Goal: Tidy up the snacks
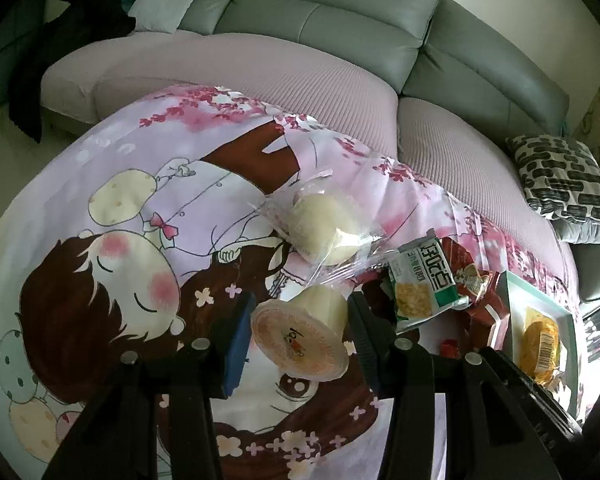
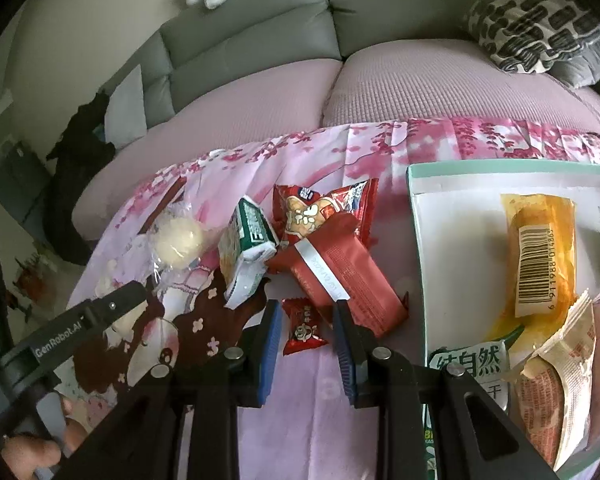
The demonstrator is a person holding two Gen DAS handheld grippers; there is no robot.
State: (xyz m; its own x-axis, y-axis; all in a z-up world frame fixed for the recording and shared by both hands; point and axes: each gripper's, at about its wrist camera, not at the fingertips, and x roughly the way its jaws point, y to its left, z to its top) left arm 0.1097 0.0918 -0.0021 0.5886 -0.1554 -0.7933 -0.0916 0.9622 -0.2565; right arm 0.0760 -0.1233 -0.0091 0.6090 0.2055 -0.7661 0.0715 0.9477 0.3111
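Low in the frame, the left claw [image 1: 300,332] brackets a jelly cup [image 1: 300,340] lying on its side, foil lid toward the camera, while the right claw [image 2: 306,330] stands open around a small red candy [image 2: 303,326], tray [image 2: 416,216] at right.

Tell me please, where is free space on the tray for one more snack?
On the tray, the bare white strip lies between its left rim and the orange packet. The near right corner is crowded by the green-label pack and beige sachet.
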